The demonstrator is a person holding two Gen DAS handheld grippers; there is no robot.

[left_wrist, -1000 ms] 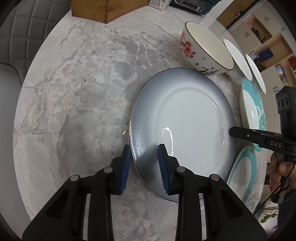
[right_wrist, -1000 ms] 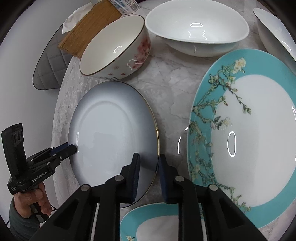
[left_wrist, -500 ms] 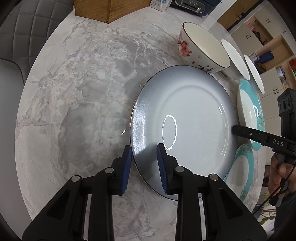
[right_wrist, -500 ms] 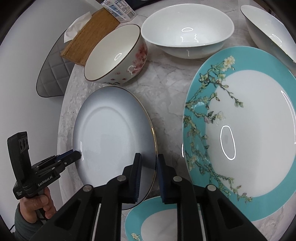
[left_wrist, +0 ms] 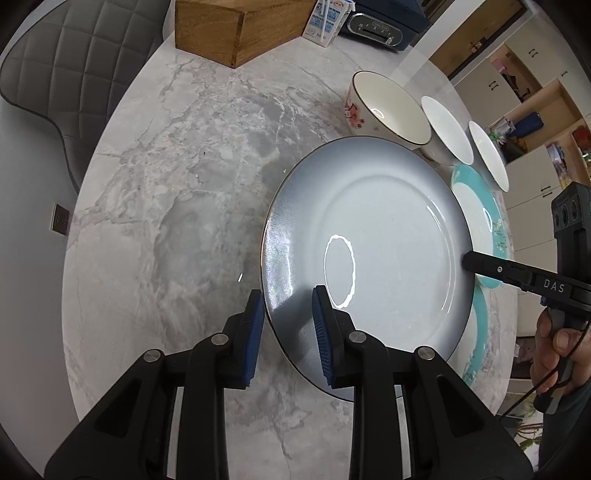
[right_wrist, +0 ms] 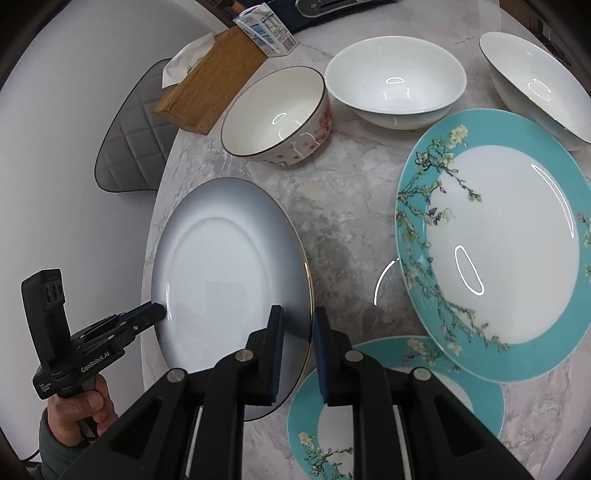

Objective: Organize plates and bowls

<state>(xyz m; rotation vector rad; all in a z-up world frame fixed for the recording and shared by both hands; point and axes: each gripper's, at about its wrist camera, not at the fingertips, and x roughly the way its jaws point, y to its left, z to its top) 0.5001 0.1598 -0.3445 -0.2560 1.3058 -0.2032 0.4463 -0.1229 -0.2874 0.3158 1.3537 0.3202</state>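
Observation:
A grey-rimmed white plate [left_wrist: 369, 240] [right_wrist: 221, 277] hangs just above the marble table [left_wrist: 166, 184], held at two opposite edges. My left gripper [left_wrist: 288, 291] [right_wrist: 159, 312] is shut on its left rim, blue pads above and below the edge. On the opposite rim my right gripper [right_wrist: 298, 310] [left_wrist: 467, 260] is shut. A large teal floral plate [right_wrist: 498, 240] [left_wrist: 476, 206] lies to the right, with a smaller teal plate [right_wrist: 332, 424] near the front. Behind stand a pink-flowered bowl [right_wrist: 273, 114] [left_wrist: 388, 107] and two white bowls [right_wrist: 395, 77] [right_wrist: 535, 81].
A wooden tissue box [left_wrist: 236, 26] [right_wrist: 214, 81], a milk carton [left_wrist: 325, 18] and a dark appliance [left_wrist: 380, 26] sit at the table's far edge. A grey quilted chair [left_wrist: 55, 74] stands beyond the rim. Bare marble spreads left of the held plate.
Both grippers have risen with the grey plate between them, so the table and the other dishes look farther away. The grip on each rim is the same.

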